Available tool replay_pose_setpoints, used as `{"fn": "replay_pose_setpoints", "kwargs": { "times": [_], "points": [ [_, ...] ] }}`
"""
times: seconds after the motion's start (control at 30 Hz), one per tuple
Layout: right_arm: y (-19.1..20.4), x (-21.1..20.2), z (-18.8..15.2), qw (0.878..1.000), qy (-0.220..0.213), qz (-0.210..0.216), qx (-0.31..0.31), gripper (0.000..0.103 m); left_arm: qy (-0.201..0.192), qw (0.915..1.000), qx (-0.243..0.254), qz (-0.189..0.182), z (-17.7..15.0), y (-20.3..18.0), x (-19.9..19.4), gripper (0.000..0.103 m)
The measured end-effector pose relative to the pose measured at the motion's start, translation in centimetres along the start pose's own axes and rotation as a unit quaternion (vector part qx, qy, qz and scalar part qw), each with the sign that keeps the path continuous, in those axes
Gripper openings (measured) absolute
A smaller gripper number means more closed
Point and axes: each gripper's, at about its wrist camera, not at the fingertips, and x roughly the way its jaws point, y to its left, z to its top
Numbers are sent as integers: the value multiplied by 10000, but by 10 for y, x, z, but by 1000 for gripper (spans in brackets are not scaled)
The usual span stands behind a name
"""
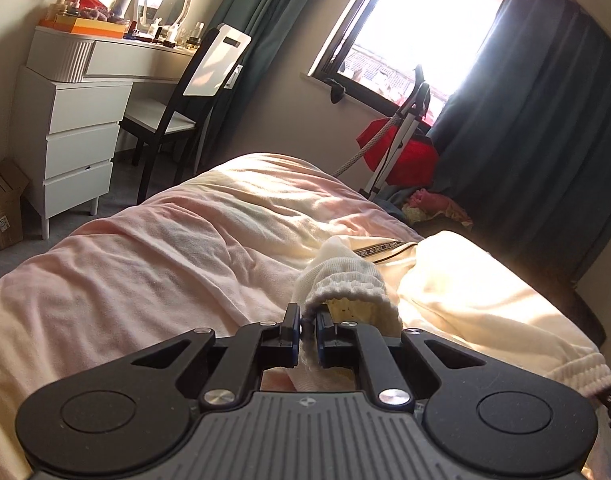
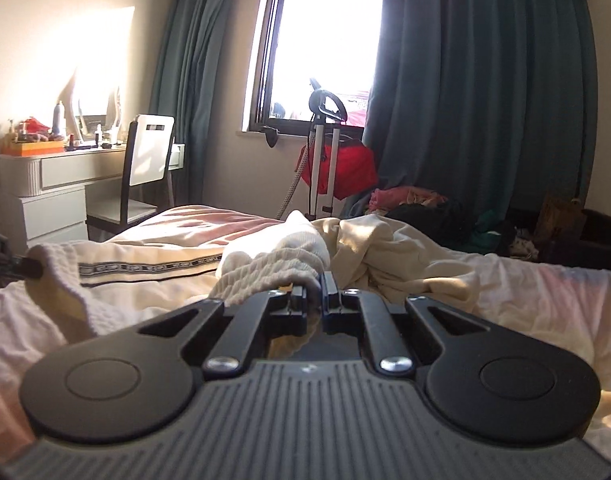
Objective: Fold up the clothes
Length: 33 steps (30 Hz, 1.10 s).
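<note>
A cream garment (image 1: pixel 457 280) with ribbed elastic edges and a black lettered stripe lies rumpled on the pink bedsheet (image 1: pixel 145 248). My left gripper (image 1: pixel 307 318) is shut on one ribbed edge (image 1: pixel 345 284) of it. In the right wrist view the same garment (image 2: pixel 385 248) spreads ahead, its stripe (image 2: pixel 145 268) running left. My right gripper (image 2: pixel 314 285) is shut on another ribbed edge (image 2: pixel 265 264). The left gripper's tip (image 2: pixel 21 266) shows at the far left, pinching the garment's corner.
A white dresser (image 1: pixel 73 120) and a chair (image 1: pixel 185 92) stand left of the bed. A garment steamer (image 1: pixel 401 128) with red cloth stands under the window. A pile of clothes (image 2: pixel 425 204) lies beyond the bed by dark curtains (image 2: pixel 485 100).
</note>
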Motion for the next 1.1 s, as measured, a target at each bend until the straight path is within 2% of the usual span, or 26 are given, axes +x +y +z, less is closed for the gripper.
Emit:
{"fn": "replay_pose_setpoints", "kwargs": {
  "times": [0.07, 0.17, 0.27, 0.33, 0.37, 0.43, 0.5, 0.57, 0.6, 0.63, 0.73, 0.8, 0.87, 0.93, 1.03, 1.1],
  "points": [
    [5, -24, 3, 9998, 169, 88, -82, 10, 52, 10000, -5, 63, 0, 1, -1, 9],
    [17, -34, -14, 9943, 973, 336, -284, 10, 204, 9994, 20, 286, -2, 3, 1, 9],
    [26, -27, -47, 9761, 2022, 771, -174, 11, 378, 9981, -7, 483, -4, 7, 3, 10],
    [32, -23, -64, 9632, 2525, 893, -230, 14, 450, 9978, -116, 467, -3, 13, 1, 10],
    [33, -22, -67, 9601, 2636, 912, -212, 14, 486, 9976, -170, 459, -3, 15, -1, 11],
    [30, -20, -65, 9561, 2734, 1055, -56, 14, 557, 9971, -278, 443, -2, 21, -4, 13],
    [18, -20, -58, 9534, 2727, 1242, 340, 17, 569, 9969, -357, 410, -2, 25, -12, 29],
    [5, -20, -59, 9462, 2768, 1440, 851, 36, 523, 9970, -461, 326, -1, 29, -24, 52],
    [-2, -21, -59, 9408, 2791, 1556, 1134, 51, 479, 9973, -510, 228, 0, 31, -30, 55],
    [-8, -21, -59, 9348, 2795, 1677, 1409, 62, 434, 9974, -558, 130, 1, 32, -36, 62],
    [-23, -25, -56, 9201, 2685, 1947, 2082, 64, 342, 9970, -665, -179, 3, 33, -45, 83],
    [-32, -25, -53, 9178, 2488, 1941, 2408, 64, 328, 9969, -623, -344, 5, 28, -42, 86],
    [-42, -22, -55, 9138, 2347, 1783, 2796, 64, 364, 9979, -371, -397, 5, 18, -31, 91],
    [-55, -11, -64, 9032, 2372, 1561, 3219, 64, 403, 9986, -228, -261, 4, 10, -15, 95],
    [-67, 11, -79, 8925, 2353, 1473, 3555, 64, 650, 9975, -192, -205, 2, 7, 17, 95],
    [-69, 34, -90, 8807, 2545, 1474, 3713, 64, 836, 9962, -236, -105, 0, 7, 36, 92]
  ]
}}
